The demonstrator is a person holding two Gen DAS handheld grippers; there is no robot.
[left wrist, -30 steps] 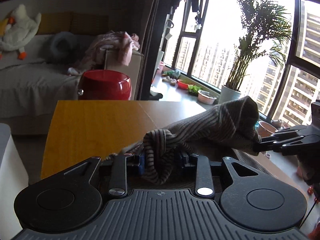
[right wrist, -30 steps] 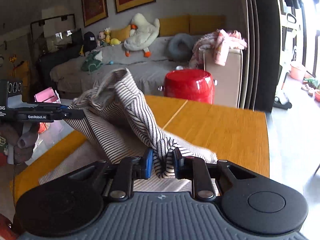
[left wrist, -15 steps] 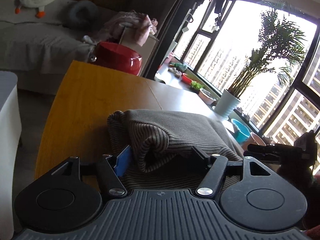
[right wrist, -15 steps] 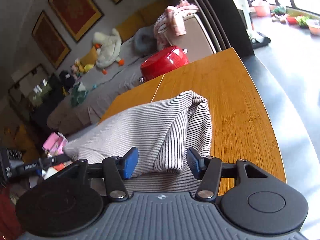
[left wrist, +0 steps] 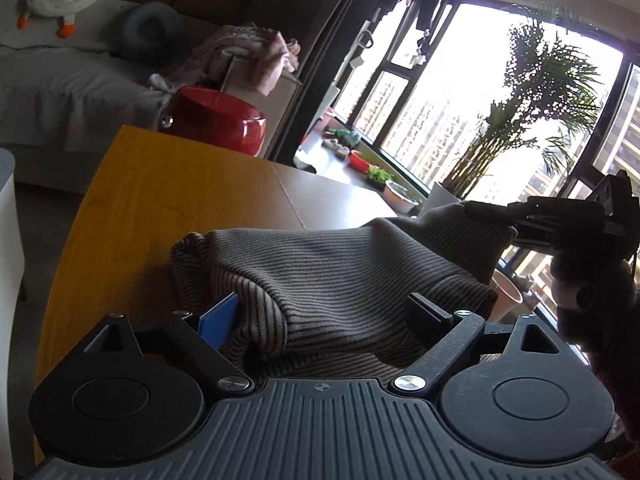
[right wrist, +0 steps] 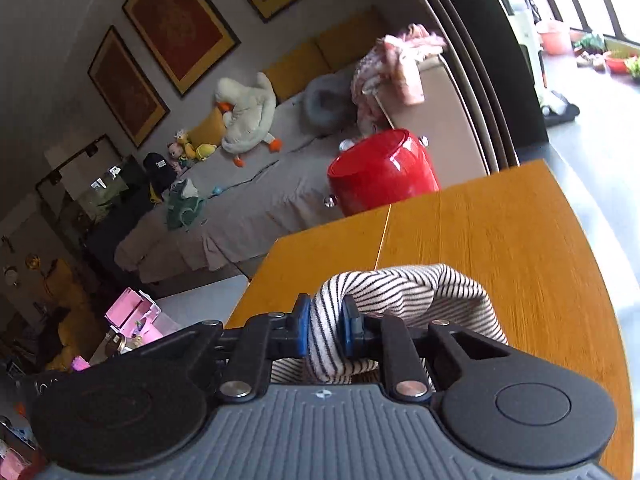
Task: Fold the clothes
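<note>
A striped knit garment [left wrist: 344,276] lies bunched on the wooden table [left wrist: 132,216]. My left gripper [left wrist: 324,312] is open, its jaws wide apart on either side of a fold of the garment that lies loose between them. My right gripper [right wrist: 324,326] is shut on a bunched end of the striped garment [right wrist: 404,292]. In the left wrist view the right gripper [left wrist: 480,213] pinches the garment's far right corner and holds it raised above the table.
A red round pot [left wrist: 216,120] stands beyond the table's far edge, also in the right wrist view [right wrist: 380,176]. A sofa [right wrist: 240,200] with plush toys lies behind. A potted palm [left wrist: 500,148] and bowls stand by the window at right.
My left gripper has opened and let go of the garment, which now rests lower on the table. My right gripper opened half a second ago and has shut again on a bunched end.
</note>
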